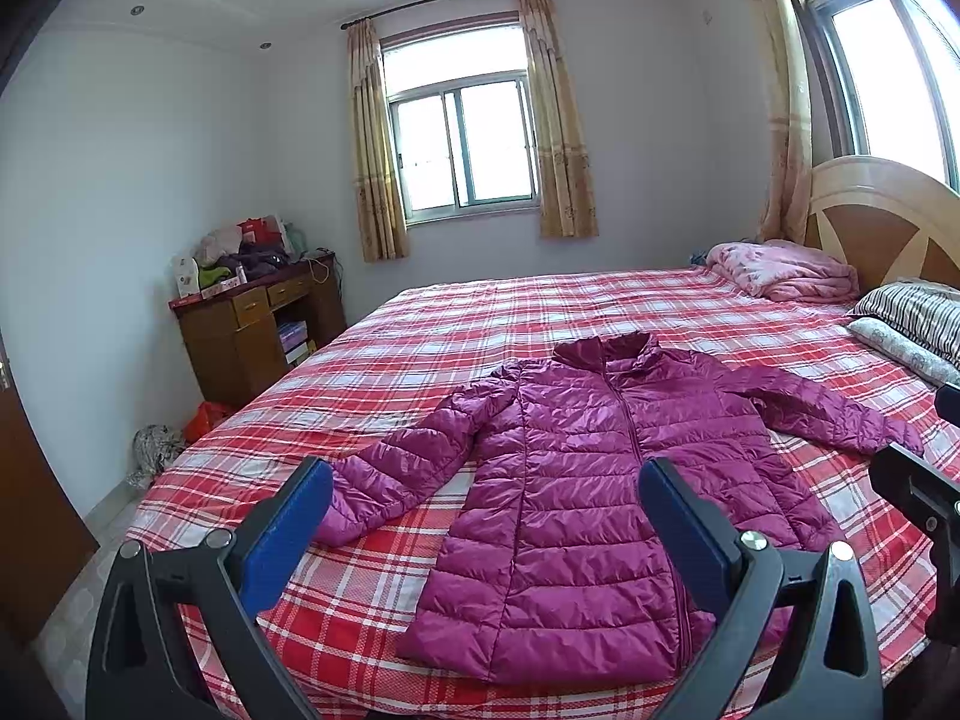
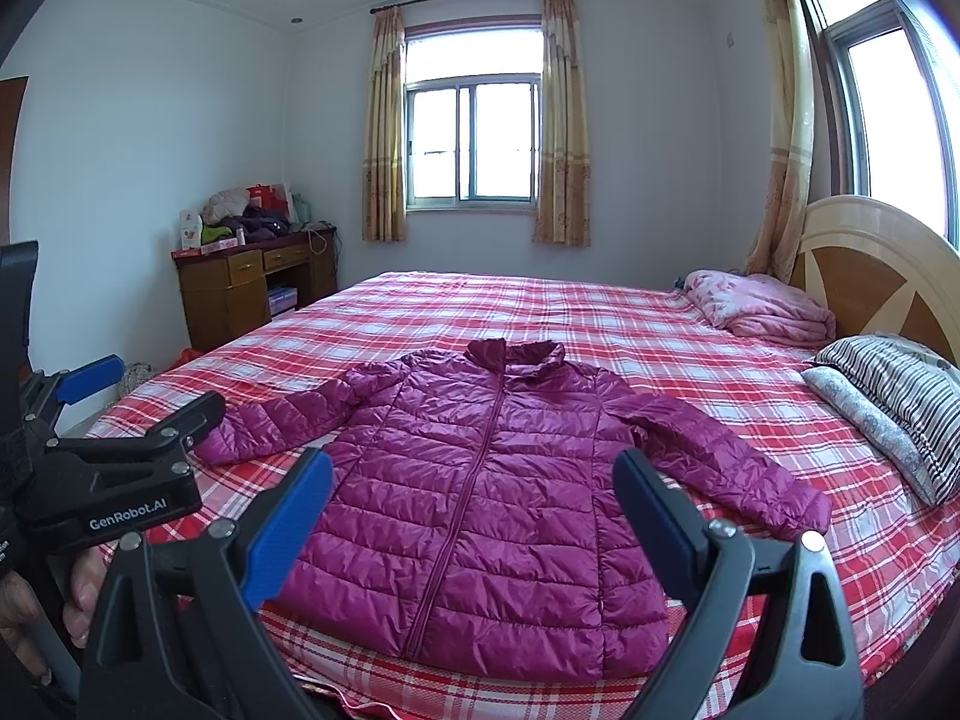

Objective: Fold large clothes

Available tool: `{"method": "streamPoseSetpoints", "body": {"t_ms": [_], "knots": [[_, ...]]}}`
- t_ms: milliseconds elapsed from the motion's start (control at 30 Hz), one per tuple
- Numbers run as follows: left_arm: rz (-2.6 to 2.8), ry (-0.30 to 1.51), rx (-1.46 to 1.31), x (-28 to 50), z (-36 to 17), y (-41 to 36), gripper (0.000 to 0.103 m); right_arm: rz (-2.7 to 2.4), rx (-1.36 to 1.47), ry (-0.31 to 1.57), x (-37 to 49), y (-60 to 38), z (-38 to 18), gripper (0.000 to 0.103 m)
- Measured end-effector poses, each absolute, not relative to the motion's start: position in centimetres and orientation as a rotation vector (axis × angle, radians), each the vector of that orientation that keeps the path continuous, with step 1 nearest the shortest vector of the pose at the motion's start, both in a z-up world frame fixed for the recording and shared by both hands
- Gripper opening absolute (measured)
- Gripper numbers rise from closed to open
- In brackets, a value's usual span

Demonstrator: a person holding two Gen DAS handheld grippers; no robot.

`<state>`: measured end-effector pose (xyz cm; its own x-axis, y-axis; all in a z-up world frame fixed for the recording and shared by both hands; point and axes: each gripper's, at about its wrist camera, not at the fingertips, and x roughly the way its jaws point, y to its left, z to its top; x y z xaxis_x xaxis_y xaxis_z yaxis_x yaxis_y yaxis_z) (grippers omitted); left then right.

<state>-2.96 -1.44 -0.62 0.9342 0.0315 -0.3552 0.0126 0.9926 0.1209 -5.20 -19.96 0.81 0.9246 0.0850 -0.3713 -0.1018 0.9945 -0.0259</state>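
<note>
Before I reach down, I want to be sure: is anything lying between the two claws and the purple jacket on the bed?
Nothing visible does. The purple down jacket lies flat on the plaid bedsheet, with both the left claw and right claw open above its lower half.

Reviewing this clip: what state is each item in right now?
Purple puffer jacket: unfolded, zipped, flat on bed, sleeves spread.
Left gripper: open, empty, above jacket.
Right gripper: open, empty.
Pink blanket: bundled by headboard.
Curtains: drawn open.
Desk: cluttered top.
</note>
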Motion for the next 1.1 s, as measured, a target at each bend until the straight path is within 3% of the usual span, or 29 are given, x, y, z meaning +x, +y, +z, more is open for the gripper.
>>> {"method": "streamPoseSetpoints", "body": {"t_ms": [667,1100], "knots": [[0.020,0.452,0.145,1.8,-4.0,-1.3,0.102,0.055,-0.004,0.473,-2.1,-22.8,-2.1,0.096],[0.070,0.528,0.182,14.2,-10.0,-1.0,0.102,-0.272,0.226,0.676,5.0,-38.4,-10.0,0.096]]}}
